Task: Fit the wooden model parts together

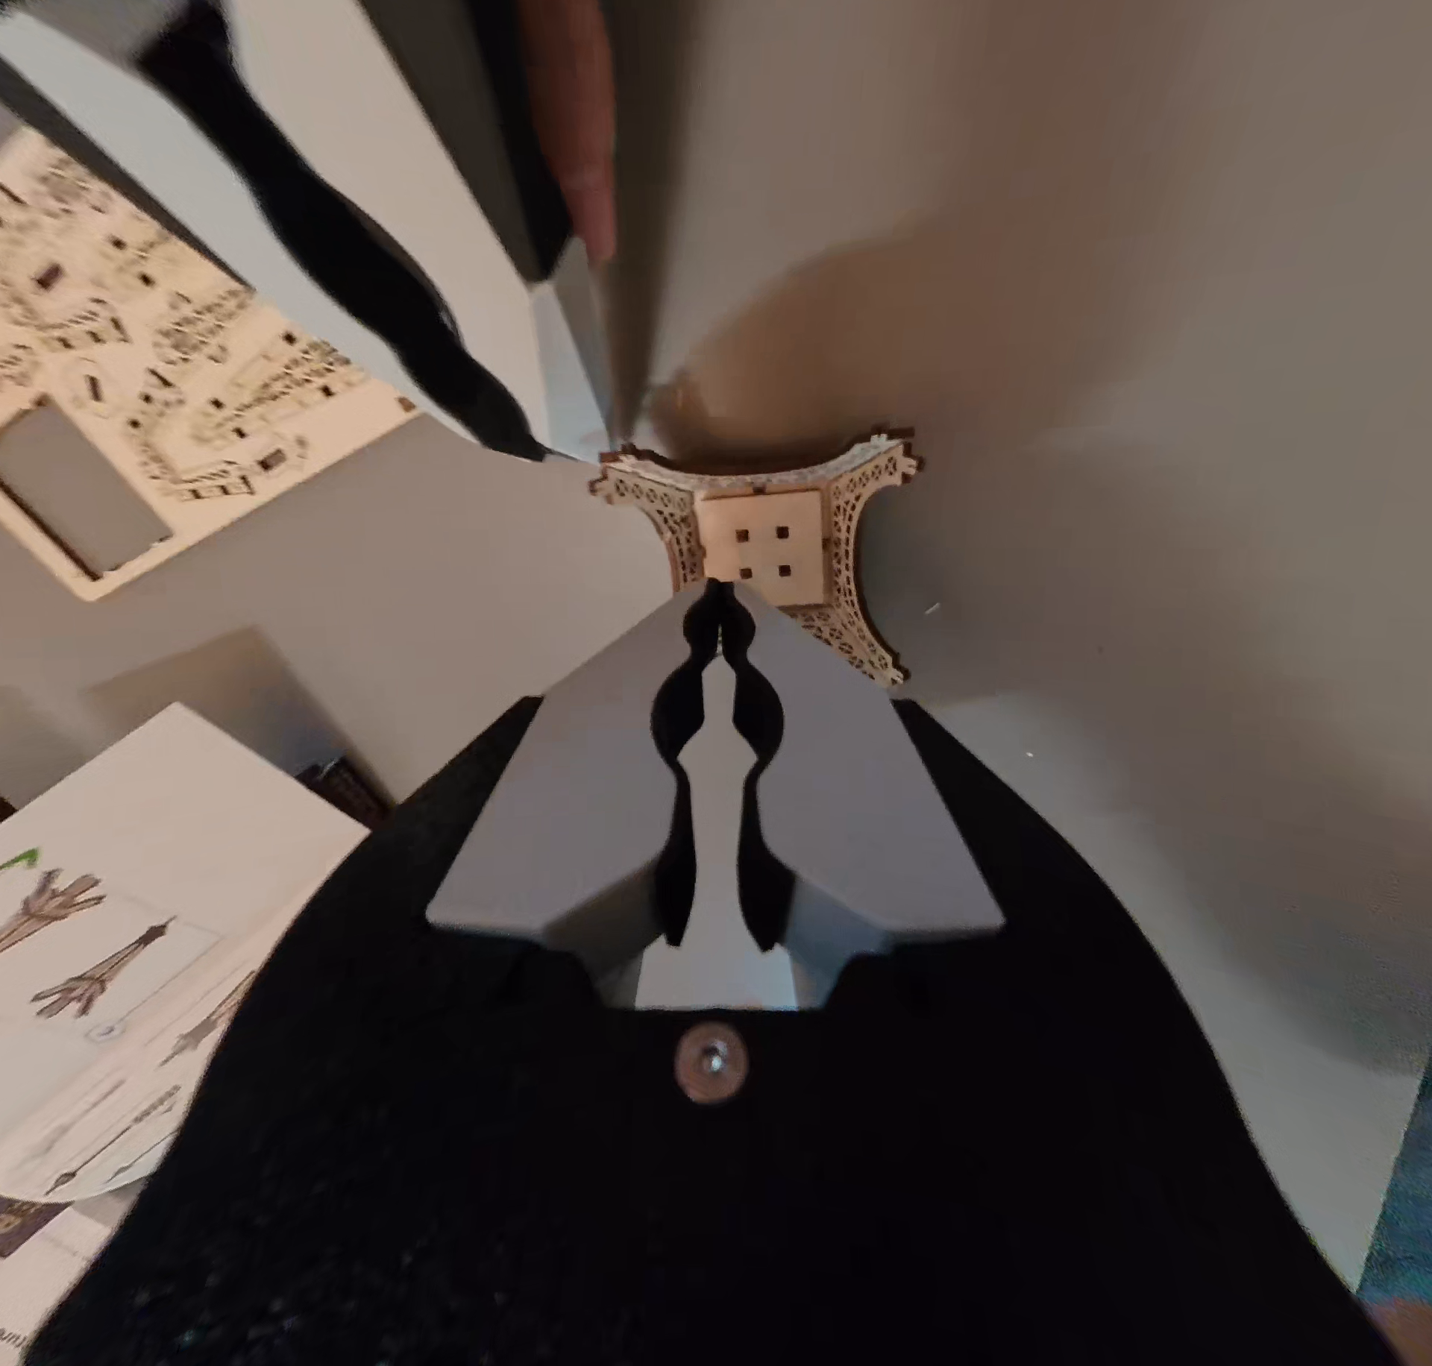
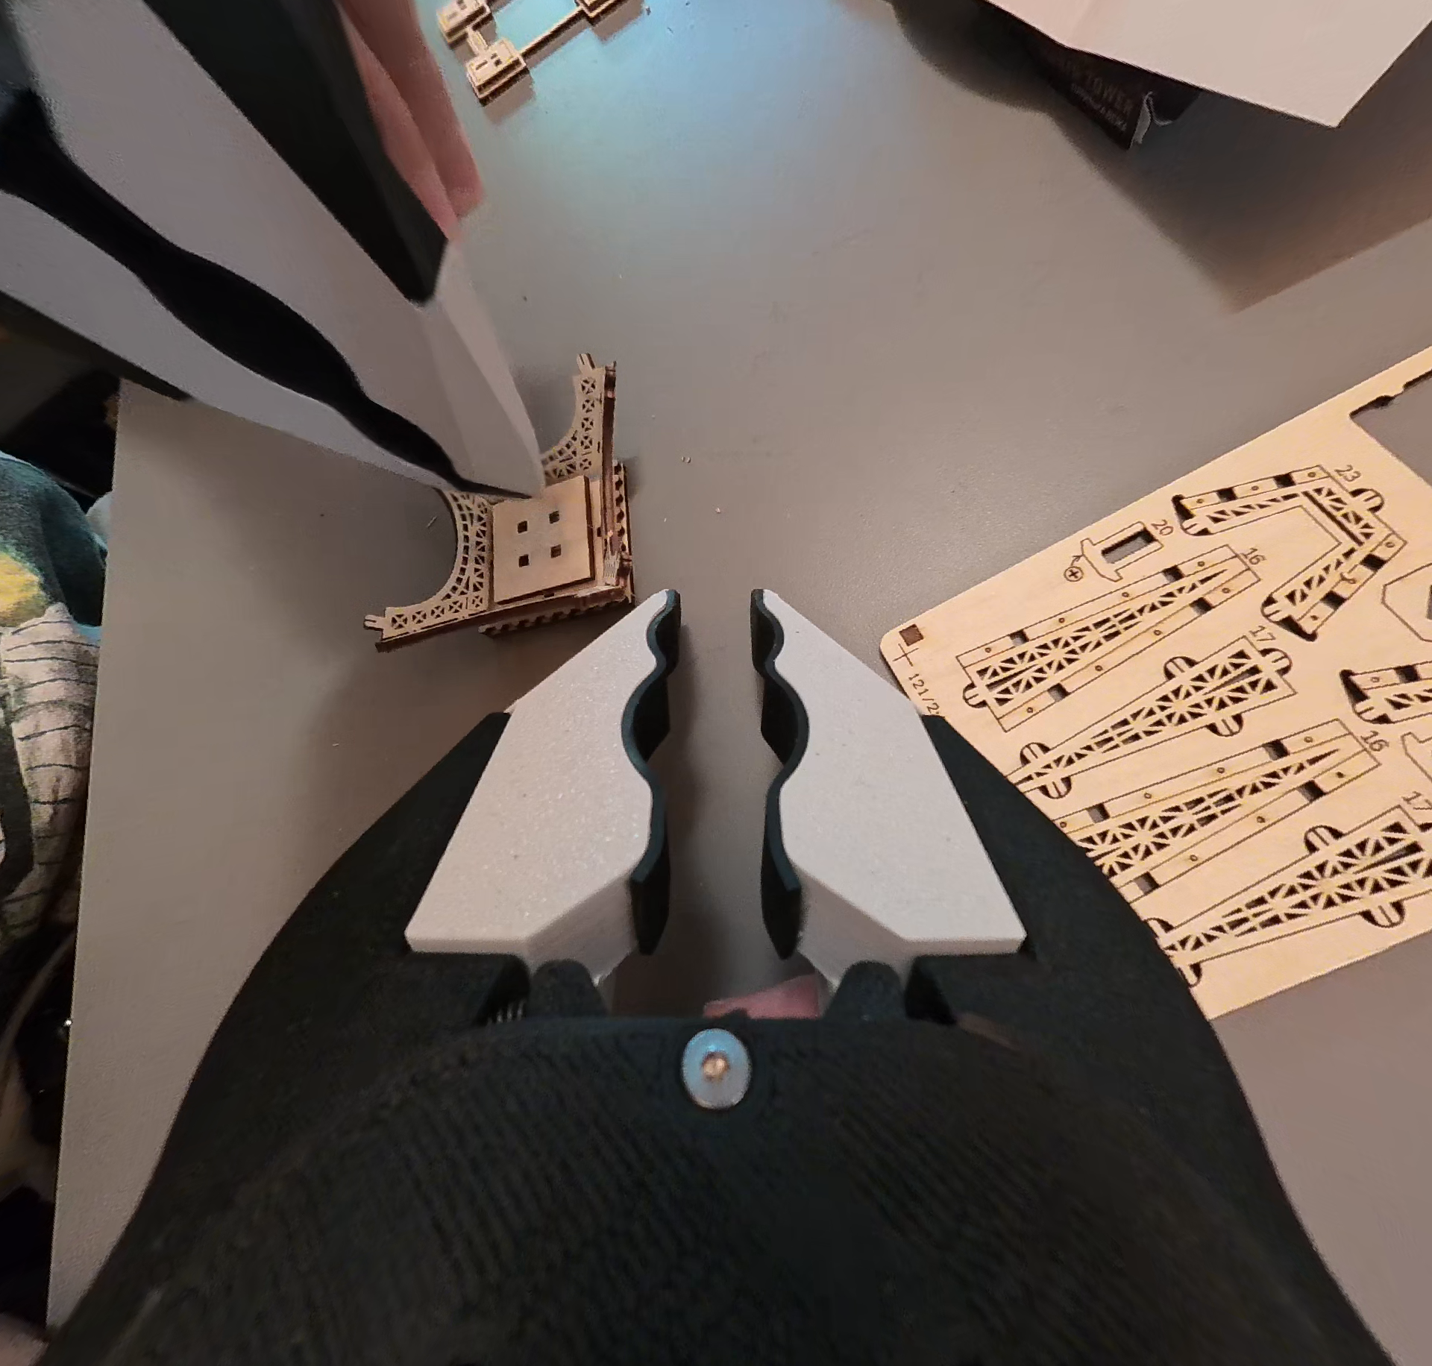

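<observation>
The left gripper (image 1: 717, 593) has its jaws pressed together on an edge of the wooden tower base (image 1: 763, 546), which sits on the grey table (image 1: 1085, 244) at the centre of the left wrist view; in the right wrist view the same gripper (image 2: 519, 488) comes in from the upper left, its tips at the upper left corner of that base (image 2: 542, 554), with part of a person's hand (image 2: 418, 89) on it; the base shows a square plate with four small holes and lattice arches around it; the right gripper (image 2: 714, 604) hovers just beside the base, lower right of it, jaws apart and empty; a sheet of uncut wooden parts (image 2: 1162, 717) lies at the right edge; a small square wooden frame (image 2: 535, 16) lies at the top, well apart; a folded instruction leaflet (image 2: 1123, 12) sits upper right.
</observation>
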